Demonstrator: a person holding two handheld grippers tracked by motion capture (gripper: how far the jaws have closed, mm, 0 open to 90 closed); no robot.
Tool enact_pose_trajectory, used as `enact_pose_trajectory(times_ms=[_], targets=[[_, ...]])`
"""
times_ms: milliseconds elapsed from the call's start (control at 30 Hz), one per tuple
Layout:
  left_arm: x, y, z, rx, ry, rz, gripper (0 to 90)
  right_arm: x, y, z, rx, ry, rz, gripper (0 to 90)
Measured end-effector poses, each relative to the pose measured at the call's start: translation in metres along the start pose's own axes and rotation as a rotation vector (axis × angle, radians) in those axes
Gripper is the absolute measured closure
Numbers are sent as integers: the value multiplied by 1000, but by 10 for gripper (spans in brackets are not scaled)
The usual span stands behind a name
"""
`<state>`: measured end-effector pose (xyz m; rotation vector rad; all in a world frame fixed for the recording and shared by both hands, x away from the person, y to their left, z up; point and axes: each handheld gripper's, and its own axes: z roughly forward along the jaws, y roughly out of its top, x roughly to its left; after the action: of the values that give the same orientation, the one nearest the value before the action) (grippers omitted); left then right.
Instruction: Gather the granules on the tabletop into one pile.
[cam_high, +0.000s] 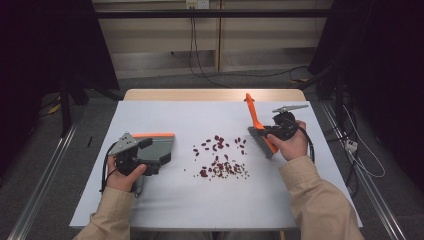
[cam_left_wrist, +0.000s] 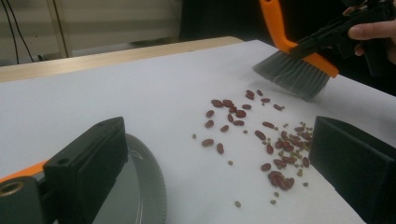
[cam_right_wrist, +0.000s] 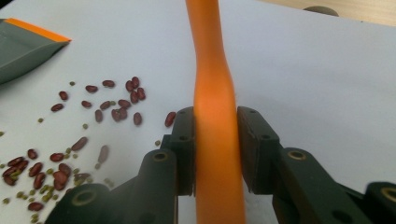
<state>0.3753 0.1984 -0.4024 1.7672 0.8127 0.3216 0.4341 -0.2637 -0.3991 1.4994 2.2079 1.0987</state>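
Observation:
Red beans and small green ones (cam_high: 220, 157) lie scattered mid-table, also seen ahead of the left jaws (cam_left_wrist: 261, 135) and left of the right jaws (cam_right_wrist: 107, 107). My right gripper (cam_high: 267, 132) (cam_right_wrist: 215, 116) is shut on the orange handle of a brush (cam_high: 251, 112) (cam_right_wrist: 210, 70). Its grey bristles (cam_left_wrist: 292, 72) hang just beyond the beans' right side. My left gripper (cam_high: 150, 152) (cam_left_wrist: 217, 126) stands open and wide, its left jaw over a grey dustpan with an orange edge (cam_high: 162, 145) (cam_left_wrist: 140, 196) (cam_right_wrist: 23, 44), left of the beans.
A white sheet (cam_high: 200, 200) covers the table, with a wooden strip (cam_high: 210, 94) bare at the far edge. Cables run over the floor behind and to the right. Metal rails flank the table on both sides.

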Motion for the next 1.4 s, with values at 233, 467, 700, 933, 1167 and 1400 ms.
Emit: enact_pose_trajectory(times_ms=[233, 467, 700, 933, 1167, 1400], targets=[[4, -3, -2, -1, 6, -18, 47, 0, 4, 20, 34, -47, -31, 697], [5, -5, -4, -2, 9, -21, 47, 4, 1, 17, 69, -70, -108, 591], [5, -6, -4, -1, 14, -24, 47, 5, -10, 19, 123, -72, -180, 709], [9, -11, -10, 8, 18, -29, 47, -2, -4, 18, 45, -57, -178, 711], [15, -14, -15, 6, 16, -40, 47, 0, 20, 46, -5, -8, -286, 711], [23, -18, -19, 6, 28, -61, 47, 11, 37, 84, 25, 1, -446, 711]])
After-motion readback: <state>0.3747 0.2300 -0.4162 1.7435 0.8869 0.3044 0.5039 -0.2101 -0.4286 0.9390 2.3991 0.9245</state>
